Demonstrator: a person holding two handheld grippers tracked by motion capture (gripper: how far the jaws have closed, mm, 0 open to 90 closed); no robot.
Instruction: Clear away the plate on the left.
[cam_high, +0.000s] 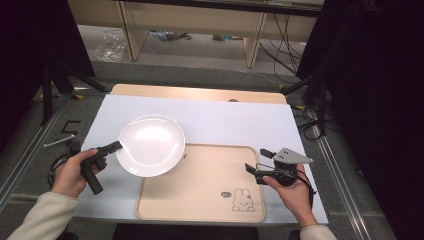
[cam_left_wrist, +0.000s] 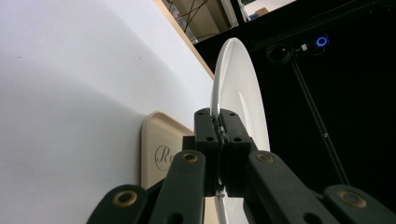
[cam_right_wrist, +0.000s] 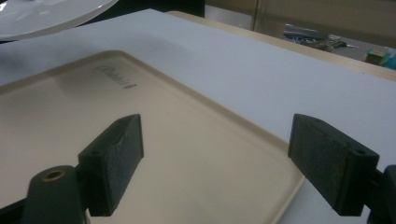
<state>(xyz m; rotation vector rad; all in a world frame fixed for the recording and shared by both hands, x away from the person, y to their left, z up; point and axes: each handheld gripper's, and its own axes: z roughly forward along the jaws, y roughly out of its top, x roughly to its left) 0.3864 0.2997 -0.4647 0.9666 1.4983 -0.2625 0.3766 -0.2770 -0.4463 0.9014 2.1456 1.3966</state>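
- Nearest the person, the beige tray (cam_high: 200, 200) lies flat on the table, shallow, with rounded corners and a low raised rim; a little rabbit drawing sits near its front right corner and its floor is bare.
- At the tray's right edge the right gripper (cam_high: 259, 162) hovers with its jaws spread wide and nothing between them; in the right gripper view the two dark, matte, blocky pads (cam_right_wrist: 116, 158) frame the smooth tray floor (cam_right_wrist: 163, 154), with cursive lettering near the far rim.
- On the other side, the left gripper (cam_high: 116, 146) is clenched on the left rim of the white plate (cam_high: 150, 145); the left gripper view shows the jaws pinching the thin glossy edge (cam_left_wrist: 219, 93) tight.
- The plate is round, shallow and shiny, catching the overhead light. It hangs off the surface, over the tray's back left corner and the white sheet beside it.
- My read: the pick-up is done, the carry is under way, and what's left is to bring the plate over the tray's middle, set it down and release.
- Underneath, the white table cover (cam_high: 225, 120) is smooth and matte, with a pale wooden edge showing along the far side.
- Beyond that, grey floor, cables and light wooden furniture legs.
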